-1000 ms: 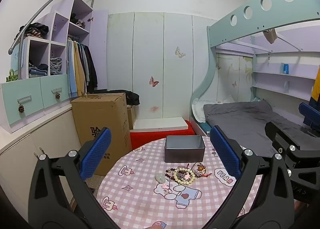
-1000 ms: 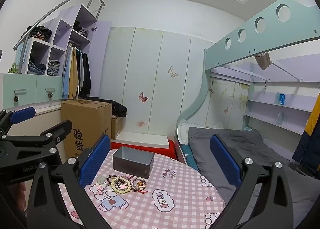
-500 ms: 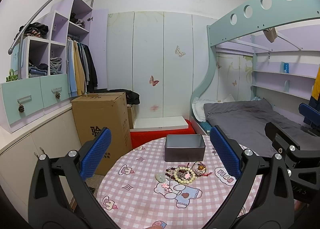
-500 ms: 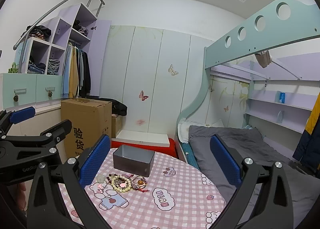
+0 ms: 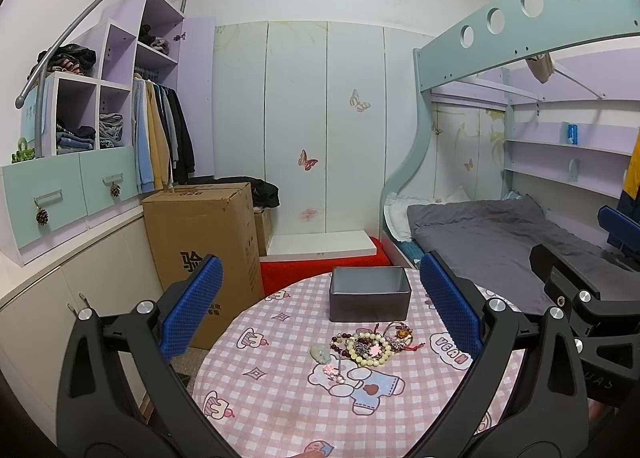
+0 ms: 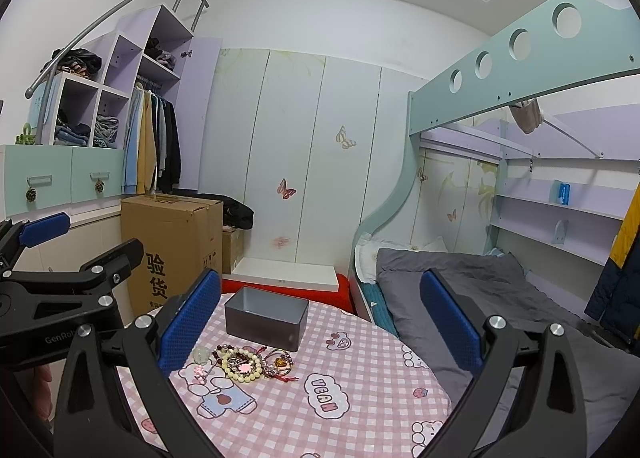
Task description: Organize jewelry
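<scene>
A pile of bead bracelets and charms (image 5: 370,344) lies on the round table with a pink checked cloth (image 5: 280,398); it also shows in the right wrist view (image 6: 248,362). A pale green stone pendant (image 5: 321,353) lies at its left. Behind the pile stands an open grey metal box (image 5: 370,298), empty as far as I see, also seen in the right wrist view (image 6: 266,316). My left gripper (image 5: 320,310) is open and empty, held above the table short of the pile. My right gripper (image 6: 320,318) is open and empty, to the right of the left one.
A tall cardboard box (image 5: 204,238) stands on the floor left of the table. A bunk bed with grey bedding (image 5: 480,234) is at the right. A red and white step (image 5: 324,254) lies behind the table. Wardrobe shelves and hanging clothes (image 5: 160,138) fill the left wall.
Both grippers have stayed open. The right wrist view has shifted slightly, and the box and jewellery sit a touch lower in it. The left view is almost unchanged.
</scene>
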Motion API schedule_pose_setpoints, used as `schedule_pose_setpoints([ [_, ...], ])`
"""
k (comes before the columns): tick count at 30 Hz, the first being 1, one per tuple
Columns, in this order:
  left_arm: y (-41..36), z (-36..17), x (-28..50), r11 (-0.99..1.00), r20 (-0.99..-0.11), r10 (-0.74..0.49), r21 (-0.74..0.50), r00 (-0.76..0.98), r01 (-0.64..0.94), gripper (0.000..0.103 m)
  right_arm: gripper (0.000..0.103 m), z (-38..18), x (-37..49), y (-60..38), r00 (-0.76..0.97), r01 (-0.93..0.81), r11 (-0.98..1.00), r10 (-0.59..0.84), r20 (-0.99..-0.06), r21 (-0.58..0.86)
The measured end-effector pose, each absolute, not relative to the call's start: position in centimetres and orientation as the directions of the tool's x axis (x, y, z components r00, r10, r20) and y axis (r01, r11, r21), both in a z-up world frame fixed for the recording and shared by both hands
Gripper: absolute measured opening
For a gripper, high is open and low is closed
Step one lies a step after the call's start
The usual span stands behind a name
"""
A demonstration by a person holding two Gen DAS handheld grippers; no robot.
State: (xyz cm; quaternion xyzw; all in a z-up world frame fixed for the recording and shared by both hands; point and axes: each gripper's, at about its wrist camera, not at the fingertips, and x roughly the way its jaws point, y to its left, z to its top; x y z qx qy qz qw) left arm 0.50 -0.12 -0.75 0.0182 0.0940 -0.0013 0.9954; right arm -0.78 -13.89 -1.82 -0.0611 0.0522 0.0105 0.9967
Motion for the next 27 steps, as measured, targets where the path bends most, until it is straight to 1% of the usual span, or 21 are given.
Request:
schedule_pose_setpoints([
  [27,-0.2,-1.3,1.4,0.999,-0.200,0.005,0.049,0.980,0.005,0.097,0.096,-2.6,0.3,-13.5,0.992,-0.033,0.992,0.018,-0.128,-0.119],
])
